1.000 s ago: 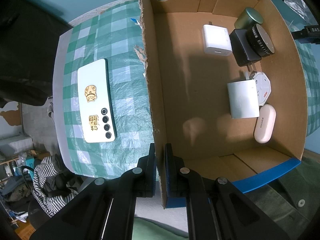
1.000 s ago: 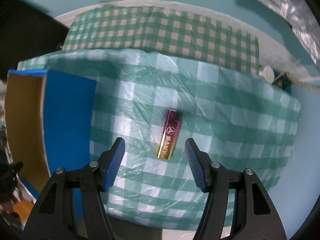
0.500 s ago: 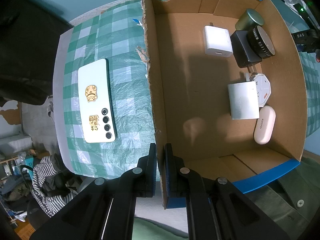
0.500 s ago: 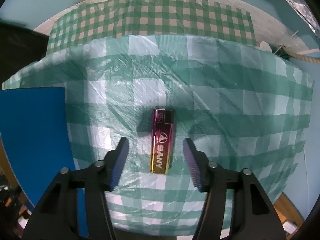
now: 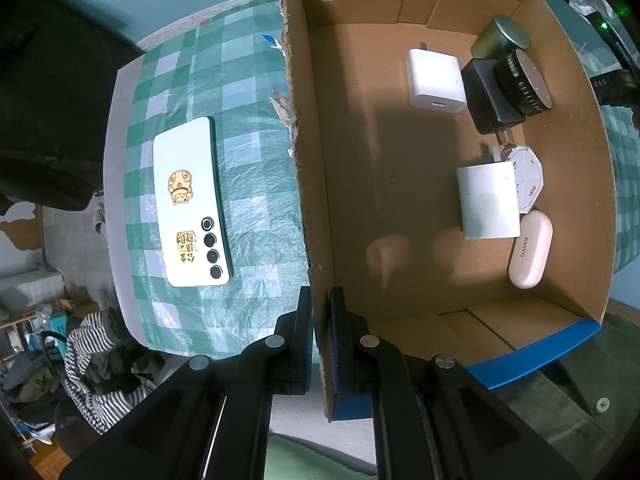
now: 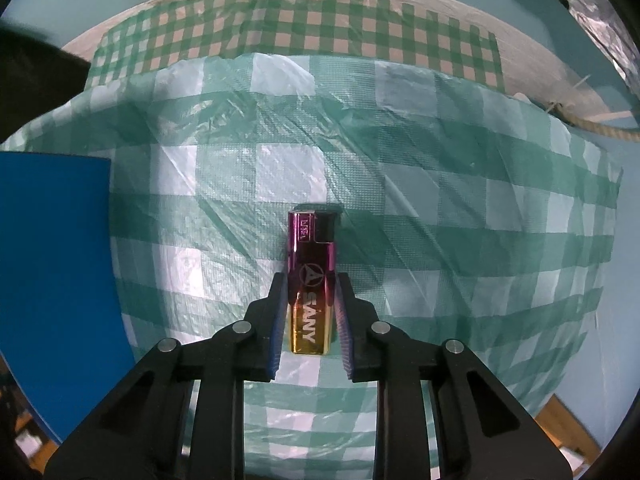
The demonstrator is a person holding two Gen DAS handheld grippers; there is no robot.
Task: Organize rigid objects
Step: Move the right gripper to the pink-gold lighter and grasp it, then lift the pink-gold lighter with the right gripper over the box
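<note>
A shiny purple-to-gold lighter (image 6: 311, 280) lies on the green checked tablecloth (image 6: 440, 208), and my right gripper (image 6: 311, 300) is shut on its lower half, blue pads against both long sides. My left gripper (image 5: 321, 320) is shut on the side wall of the cardboard box (image 5: 306, 168), one finger outside and one inside. The box holds a white charger (image 5: 436, 80), a black block (image 5: 490, 96) with a black round lid (image 5: 524, 82), a green tin (image 5: 502, 36), a white card box (image 5: 488, 200), an octagonal white piece (image 5: 528, 172) and a pink earbud case (image 5: 530, 250).
A white phone (image 5: 190, 204) lies camera side up on the cloth left of the box. The box's blue outer wall (image 6: 52, 280) stands just left of the lighter. Striped clothing (image 5: 96, 356) and clutter lie beyond the table edge. A rope (image 6: 592, 128) hangs at far right.
My right gripper came down over the lighter and its fingers closed from wide apart onto the lighter's sides. The left gripper and the box have kept still.
</note>
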